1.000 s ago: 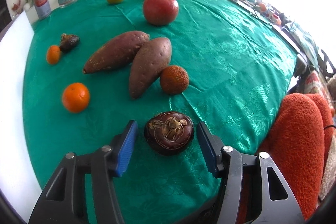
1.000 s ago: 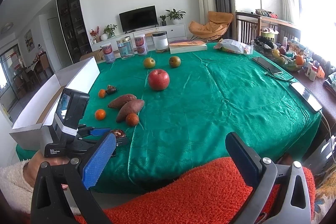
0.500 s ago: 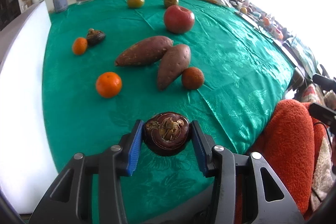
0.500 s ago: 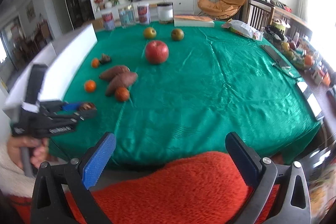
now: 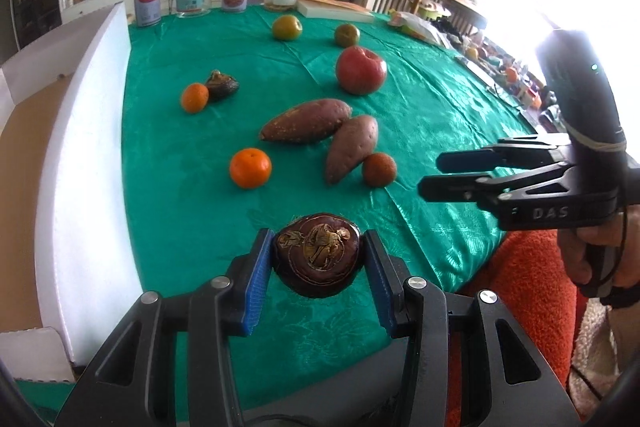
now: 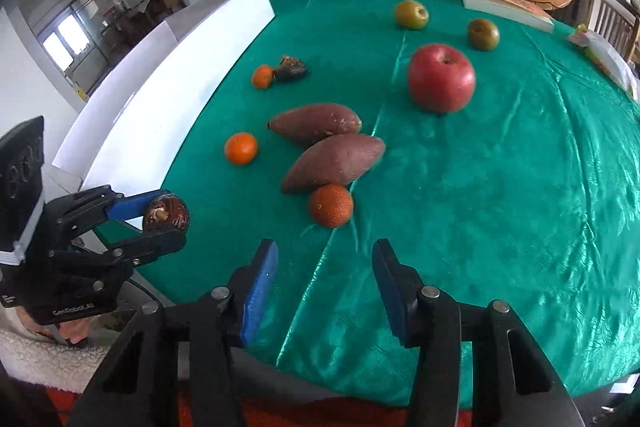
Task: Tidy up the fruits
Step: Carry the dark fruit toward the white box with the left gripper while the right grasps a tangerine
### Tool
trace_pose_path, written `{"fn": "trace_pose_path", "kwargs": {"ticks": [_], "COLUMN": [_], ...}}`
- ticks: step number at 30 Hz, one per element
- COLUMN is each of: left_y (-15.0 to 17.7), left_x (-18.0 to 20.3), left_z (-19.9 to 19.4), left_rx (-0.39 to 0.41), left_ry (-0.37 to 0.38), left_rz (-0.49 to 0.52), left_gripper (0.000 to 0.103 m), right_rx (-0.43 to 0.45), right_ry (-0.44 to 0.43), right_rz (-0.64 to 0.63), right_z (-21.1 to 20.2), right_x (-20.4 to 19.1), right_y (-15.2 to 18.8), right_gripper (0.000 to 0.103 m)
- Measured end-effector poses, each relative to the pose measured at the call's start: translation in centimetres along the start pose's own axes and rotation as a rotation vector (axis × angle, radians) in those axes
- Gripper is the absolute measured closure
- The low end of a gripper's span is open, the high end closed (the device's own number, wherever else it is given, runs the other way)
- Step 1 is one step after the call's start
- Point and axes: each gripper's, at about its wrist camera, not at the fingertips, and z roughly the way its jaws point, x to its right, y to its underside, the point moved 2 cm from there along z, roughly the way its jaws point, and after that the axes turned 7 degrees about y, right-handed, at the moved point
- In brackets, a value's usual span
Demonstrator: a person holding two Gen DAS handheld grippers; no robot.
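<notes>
Lifted since 1 s ago: dark fruit (image 5: pixel 317 259) gripped by left fingers (image 5: pixel 256 281); right gripper (image 6: pixel 323 289) wide, empty. Rest of fruit on counter (image 6: pixel 500 187), box (image 5: pixel 86 163) w/o fruit in view.

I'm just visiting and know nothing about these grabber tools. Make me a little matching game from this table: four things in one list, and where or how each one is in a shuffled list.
Things:
1. dark brown fruit
2. red apple
3. right gripper
4. dark orange

States:
A. open, holding nothing
B. touching the end of a sweet potato
C. clamped in the left gripper
D. standing alone, near two greenish fruits

Pairs: 1-C, 2-D, 3-A, 4-B
</notes>
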Motion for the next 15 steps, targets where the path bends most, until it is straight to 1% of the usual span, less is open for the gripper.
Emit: {"fn": "trace_pose_path", "kwargs": {"ticks": [1, 4, 9, 10, 11, 15], "left_y": [0.0, -0.1, -0.1, -0.1, -0.1, -0.5], "left_x": [-0.1, -0.6, -0.6, -0.5, -0.4, -0.3], "left_z": [-0.1, -0.3, -0.1, 0.0, 0.0, -1.2], "left_rx": [0.002, 0.004, 0.003, 0.002, 0.002, 0.01], "left_ry": [0.001, 0.006, 0.018, 0.021, 0.022, 0.035], "left_rz": [-0.004, -0.02, -0.026, -0.024, -0.023, -0.032], "left_gripper": [0.057, 0.057, 0.057, 0.057, 0.057, 0.057], "right_rx": [0.003, -0.012, -0.039, -0.044, -0.047, -0.064], "right_ry": [0.02, -0.002, 0.008, 0.01, 0.007, -0.012], "right_rz": [-0.018, 0.003, 0.011, 0.014, 0.02, 0.057], "right_z": [0.5, 1.9, 4.0, 4.3, 4.5, 3.5], "right_x": [-0.4, -0.3, 0.0, 0.0, 0.1, 0.6], "right_y": [-0.2, -1.0, -1.9, -1.9, -2.0, -1.8], "right_gripper": [0.056, 0.057, 0.059, 0.063, 0.072, 0.073]}}
